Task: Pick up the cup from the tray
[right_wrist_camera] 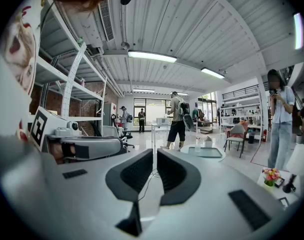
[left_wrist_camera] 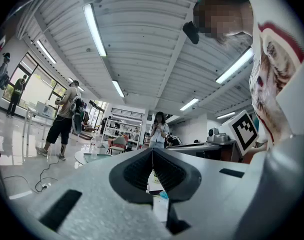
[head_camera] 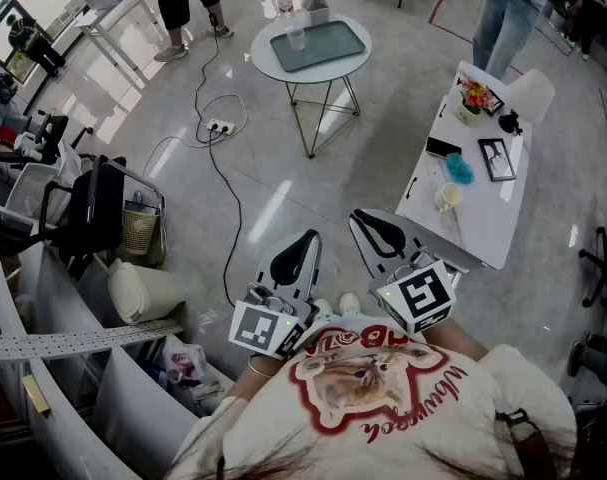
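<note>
I am holding my left gripper [head_camera: 295, 258] and right gripper [head_camera: 380, 233] closed and empty. The cup [head_camera: 296, 37] is standing on the tray [head_camera: 335, 48], well ahead, in line with my left

Open floor [head_camera: 383, 158] to tray [head_camera: 318, 45] — cable [head_camera: 240, 213] left.

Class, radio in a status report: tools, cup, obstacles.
Left tool shut, empty. Right tool shut, empty. Cup on tray, far ahead. Cable on floor, ahead-left.

Round white table [head_camera: 266, 63] (thin gold legs) bears a dark tray [head_camera: 333, 46].
</note>
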Available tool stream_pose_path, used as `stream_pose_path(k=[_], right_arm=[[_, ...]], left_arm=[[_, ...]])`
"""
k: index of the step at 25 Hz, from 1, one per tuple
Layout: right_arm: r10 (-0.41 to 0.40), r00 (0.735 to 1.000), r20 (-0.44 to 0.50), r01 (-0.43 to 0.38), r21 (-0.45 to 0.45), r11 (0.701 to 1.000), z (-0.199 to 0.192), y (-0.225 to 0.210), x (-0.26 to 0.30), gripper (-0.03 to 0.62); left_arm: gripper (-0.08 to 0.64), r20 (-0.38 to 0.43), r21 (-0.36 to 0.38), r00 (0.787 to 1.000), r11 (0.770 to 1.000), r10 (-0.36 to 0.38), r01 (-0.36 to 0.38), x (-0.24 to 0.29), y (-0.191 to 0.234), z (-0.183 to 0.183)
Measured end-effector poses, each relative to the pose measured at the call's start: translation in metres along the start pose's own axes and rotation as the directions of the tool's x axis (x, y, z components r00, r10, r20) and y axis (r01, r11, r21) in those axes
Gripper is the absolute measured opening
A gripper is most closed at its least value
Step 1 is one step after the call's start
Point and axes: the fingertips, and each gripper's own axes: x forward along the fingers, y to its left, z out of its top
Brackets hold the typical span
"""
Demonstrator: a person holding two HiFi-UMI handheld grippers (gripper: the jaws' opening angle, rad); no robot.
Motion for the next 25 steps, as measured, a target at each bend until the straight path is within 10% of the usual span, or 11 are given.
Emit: stream_pose_path(k=[25], right_arm=[[0.002, 0.998, 0.066, -0.001, -0.014, 1.0, 0.012, -0.008, -0.005, 0.048]], left_arm=[[0.015, -0.005, 0.014, 1.0, 1.0, 0.011, -0.011, 0.004, -0.002, -0.003]])
